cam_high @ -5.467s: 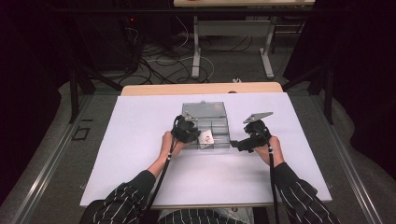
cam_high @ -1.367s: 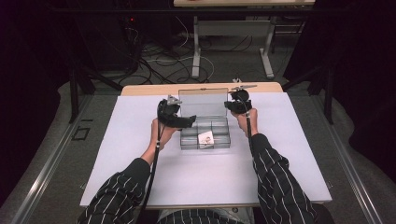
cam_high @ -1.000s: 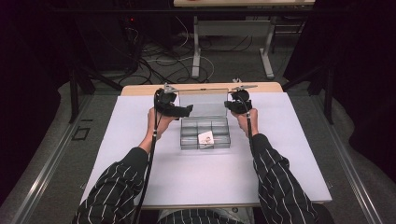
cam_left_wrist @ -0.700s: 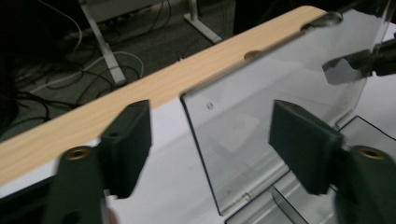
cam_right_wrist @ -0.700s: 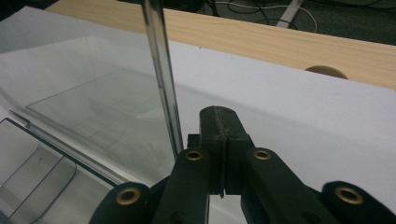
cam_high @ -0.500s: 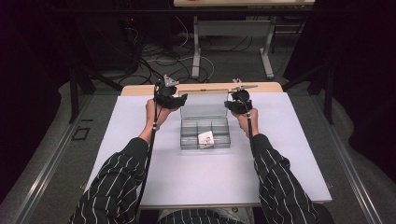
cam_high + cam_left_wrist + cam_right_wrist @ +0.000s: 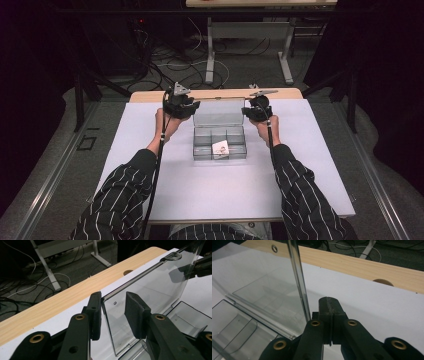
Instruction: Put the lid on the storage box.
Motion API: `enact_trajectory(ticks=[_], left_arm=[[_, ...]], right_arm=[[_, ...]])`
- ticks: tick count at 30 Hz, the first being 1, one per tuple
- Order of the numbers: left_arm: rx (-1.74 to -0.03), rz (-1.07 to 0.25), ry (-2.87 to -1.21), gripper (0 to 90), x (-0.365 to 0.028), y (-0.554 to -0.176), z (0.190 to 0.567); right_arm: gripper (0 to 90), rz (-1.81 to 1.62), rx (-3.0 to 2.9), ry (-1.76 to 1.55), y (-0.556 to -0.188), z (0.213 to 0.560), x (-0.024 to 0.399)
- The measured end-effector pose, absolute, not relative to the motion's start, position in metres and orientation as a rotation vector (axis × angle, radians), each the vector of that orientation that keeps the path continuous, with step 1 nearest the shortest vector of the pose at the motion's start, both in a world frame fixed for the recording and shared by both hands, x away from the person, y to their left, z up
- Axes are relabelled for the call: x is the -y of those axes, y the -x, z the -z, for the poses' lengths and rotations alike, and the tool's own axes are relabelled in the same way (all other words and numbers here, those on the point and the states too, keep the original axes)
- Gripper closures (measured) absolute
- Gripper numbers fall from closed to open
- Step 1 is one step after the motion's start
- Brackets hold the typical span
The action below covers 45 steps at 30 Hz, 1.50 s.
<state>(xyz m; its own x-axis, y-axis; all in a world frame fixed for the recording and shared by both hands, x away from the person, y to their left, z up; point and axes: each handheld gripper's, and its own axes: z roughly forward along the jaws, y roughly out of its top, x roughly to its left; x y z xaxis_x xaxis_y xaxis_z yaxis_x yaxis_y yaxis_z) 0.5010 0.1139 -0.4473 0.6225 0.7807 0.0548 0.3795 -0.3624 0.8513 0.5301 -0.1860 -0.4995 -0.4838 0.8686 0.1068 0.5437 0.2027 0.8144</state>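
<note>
A clear compartment box sits mid-table with its lid standing upright. A small white and pink item lies in a front compartment. My left gripper is at the lid's left edge. In the left gripper view its jaws have just been closing. The lid's edge stands between them, close to the left pad and apart from the right pad, so the left gripper is open. My right gripper is shut with nothing in it. In the right gripper view the lid's edge stands against the left side of the right gripper.
The box rests on a white mat. Past the mat's far edge runs a wooden table strip with a cable hole. Beyond the table lie floor cables and a desk's legs. The person's striped sleeves reach in from below.
Both hands went from the box's front sides up to the lid's far corners. In the last second the left gripper shifted a little farther back to the lid's left edge; the right stayed.
</note>
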Motion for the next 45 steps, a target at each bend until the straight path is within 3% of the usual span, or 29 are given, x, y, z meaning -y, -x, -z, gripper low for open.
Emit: enact_trajectory(ticks=[10,27,45], left_arm=[[-0.868,-0.569,-1.988,70.4,-0.119,-0.490,0.447],[-0.827,-0.570,-1.996,72.3,-0.122,-0.477,0.448],[-0.793,-0.574,-2.016,73.3,-0.123,-0.470,0.449]], right_arm=[[87.7,-1.154,-2.155,-1.287,-0.507,0.481,0.201],[69.0,-1.216,-2.198,-1.145,-0.481,0.451,0.193],[69.1,-1.211,-2.196,-1.135,-0.474,0.439,0.186]])
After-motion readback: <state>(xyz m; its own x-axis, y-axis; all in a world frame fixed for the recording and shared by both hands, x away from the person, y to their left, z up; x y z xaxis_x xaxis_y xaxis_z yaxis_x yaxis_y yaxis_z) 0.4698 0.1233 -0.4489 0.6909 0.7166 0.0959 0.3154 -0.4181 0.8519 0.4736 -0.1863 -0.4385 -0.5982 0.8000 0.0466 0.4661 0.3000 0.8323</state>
